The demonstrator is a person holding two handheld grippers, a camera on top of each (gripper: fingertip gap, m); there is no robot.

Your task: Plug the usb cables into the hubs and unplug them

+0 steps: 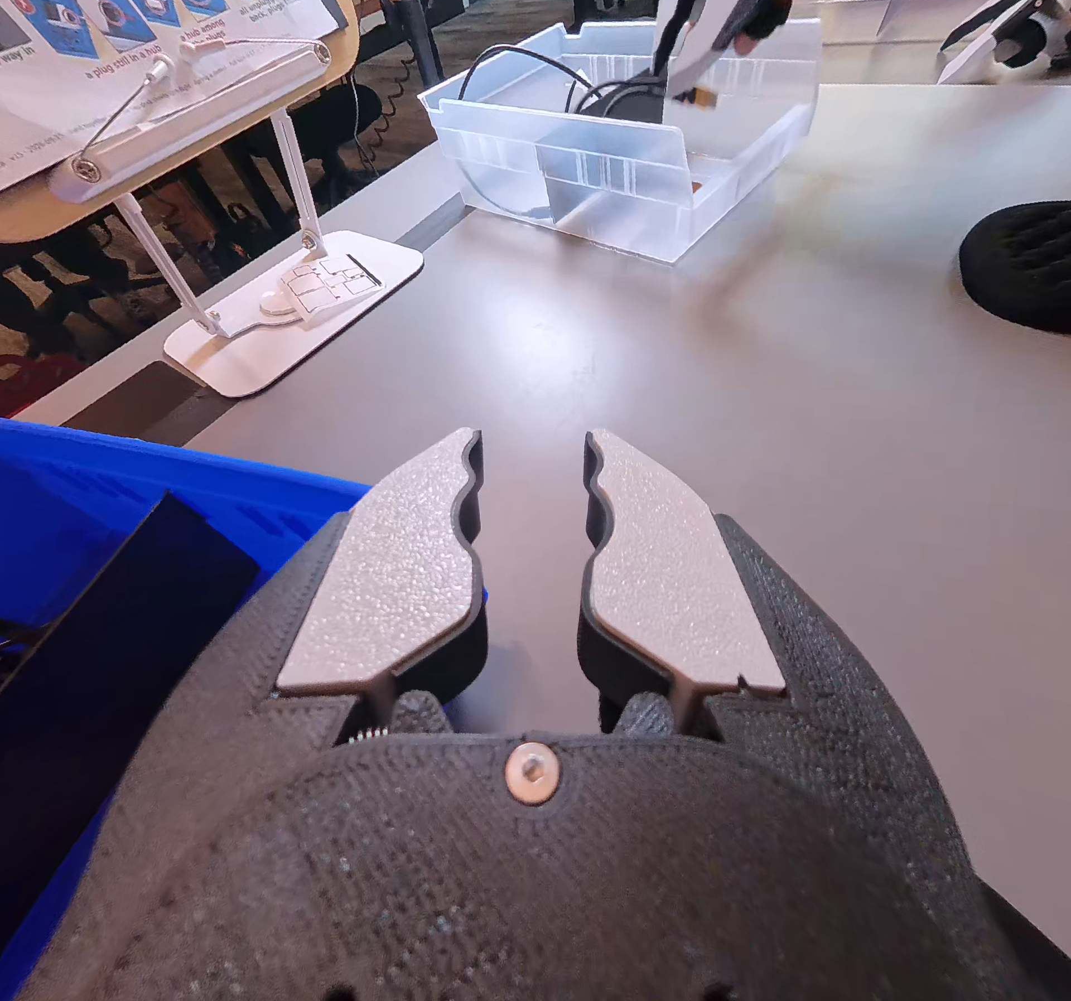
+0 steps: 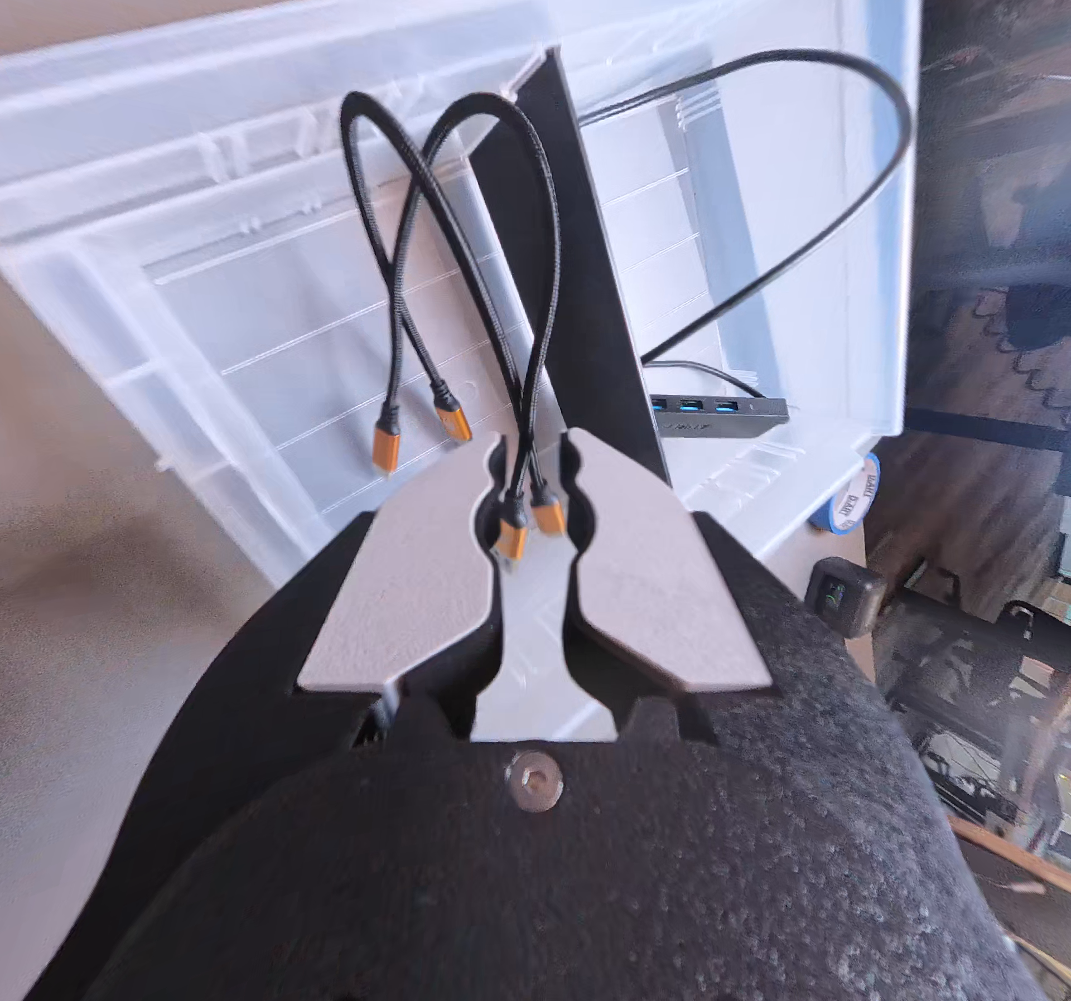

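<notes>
Writing: a printed instruction sheet [image 1: 145, 5] with blue pictures and text stands on a white stand [image 1: 295, 307] at the table's far left; the black hub carries small pale lettering on its side, too blurred to read; a blue tape roll [image 2: 852, 495] beside the bin has a white label with print.
Left gripper: the left gripper [image 1: 532, 446] hangs low over the bare grey table [image 1: 724, 394], its jaws apart with a moderate gap and nothing between them.
Blue bin: a blue bin [image 1: 116, 498] sits just beside this gripper, at its left.
Right gripper: the right gripper [image 2: 532, 443] is over the clear plastic bin [image 2: 232, 208]; the gap between its jaws is narrow, and two braided cable strands run through it.
Grip: motion blur hides whether the fingers really press the strands or only stand around them, so I cannot tell.
USB cables: the black braided USB cables [image 2: 405, 231] with orange plugs loop upward in the left compartment; two plugs [image 2: 417, 431] hang free left of the fingertips, two more [image 2: 530, 527] lie between the fingers, behind the tips.
Divider: a dark divider [image 2: 591, 289] separates the compartments.
Hub: the black hub [image 2: 721, 414] with blue ports lies in the right compartment, apart from the gripper; its thin black cord [image 2: 869, 173] makes a wide arc above it.
Far view: from the left wrist view, the clear bin [image 1: 626, 162] stands far across the table, with the right gripper [image 1: 692, 89] dipping into it.
</notes>
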